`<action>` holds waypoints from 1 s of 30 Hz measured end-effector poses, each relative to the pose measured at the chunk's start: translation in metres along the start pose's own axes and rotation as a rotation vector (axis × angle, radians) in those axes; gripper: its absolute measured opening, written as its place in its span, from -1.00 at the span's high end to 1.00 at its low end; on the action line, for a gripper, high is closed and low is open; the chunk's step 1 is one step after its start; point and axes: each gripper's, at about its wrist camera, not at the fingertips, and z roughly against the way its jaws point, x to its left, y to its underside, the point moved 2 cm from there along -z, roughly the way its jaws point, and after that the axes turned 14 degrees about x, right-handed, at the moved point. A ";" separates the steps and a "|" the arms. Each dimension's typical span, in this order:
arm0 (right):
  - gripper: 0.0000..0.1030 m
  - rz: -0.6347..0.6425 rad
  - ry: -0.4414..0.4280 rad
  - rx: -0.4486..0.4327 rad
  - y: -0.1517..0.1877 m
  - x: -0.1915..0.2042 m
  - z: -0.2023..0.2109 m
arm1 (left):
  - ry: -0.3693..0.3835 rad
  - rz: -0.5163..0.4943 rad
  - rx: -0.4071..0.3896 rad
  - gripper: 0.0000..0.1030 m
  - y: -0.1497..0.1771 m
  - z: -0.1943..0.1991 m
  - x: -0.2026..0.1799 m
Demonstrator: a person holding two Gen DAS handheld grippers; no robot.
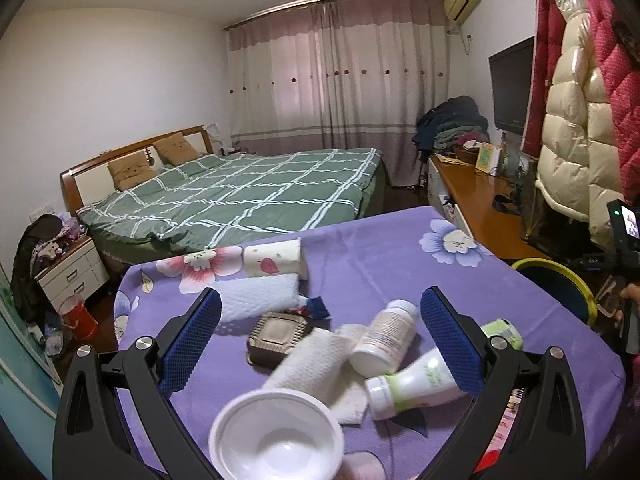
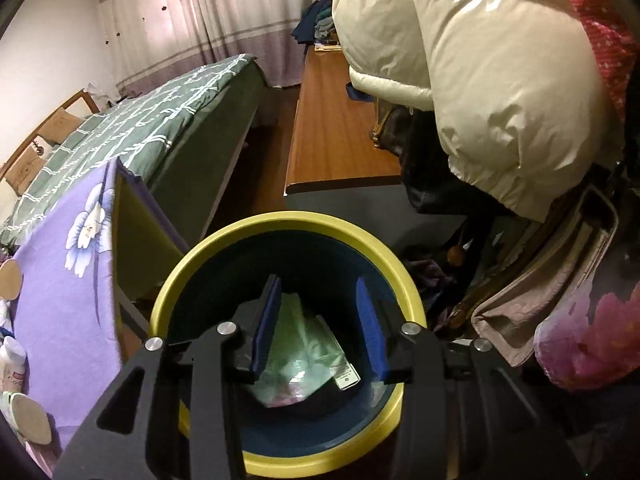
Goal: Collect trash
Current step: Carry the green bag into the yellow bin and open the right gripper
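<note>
My left gripper [image 1: 320,300] is open above the purple flowered table [image 1: 380,248], empty. Between and below its fingers lie a white plastic cup [image 1: 278,446], a crumpled paper towel [image 1: 316,364], a dark square ashtray [image 1: 278,336], a white pill bottle [image 1: 386,338] and a white-green drink bottle [image 1: 416,386]. A paper roll [image 1: 276,260] and a white tissue [image 1: 256,296] lie farther back. My right gripper [image 2: 318,284] is open over the yellow-rimmed bin [image 2: 288,220], which holds a pale green wrapper [image 2: 304,352].
The bin also shows at the table's right edge in the left wrist view [image 1: 560,280]. A green bed [image 1: 240,196] lies behind the table. A wooden desk [image 2: 332,120] and hanging coats [image 2: 480,80] stand right of the bin. Bottles [image 2: 12,360] lie at the table edge.
</note>
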 end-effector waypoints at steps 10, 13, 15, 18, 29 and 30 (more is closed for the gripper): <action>0.13 0.053 -0.049 -0.033 0.004 0.008 0.017 | 0.101 -0.043 0.087 -0.91 0.029 0.018 -0.033; 0.09 0.080 -0.053 -0.040 0.006 0.011 0.023 | 0.180 -0.064 0.141 -0.91 0.044 0.020 -0.048; 0.09 0.100 -0.057 -0.044 0.009 0.012 0.026 | 0.215 -0.098 0.172 -0.91 0.053 0.020 -0.061; 0.05 0.121 -0.064 -0.046 0.013 0.013 0.030 | 0.245 -0.125 0.211 -0.91 0.064 0.017 -0.075; 0.01 0.126 -0.089 -0.044 0.019 0.007 0.033 | 0.361 -0.175 0.378 -0.90 0.093 -0.019 -0.104; 0.01 0.126 -0.089 -0.043 0.019 0.007 0.033 | 0.374 -0.181 0.389 -0.89 0.095 -0.019 -0.106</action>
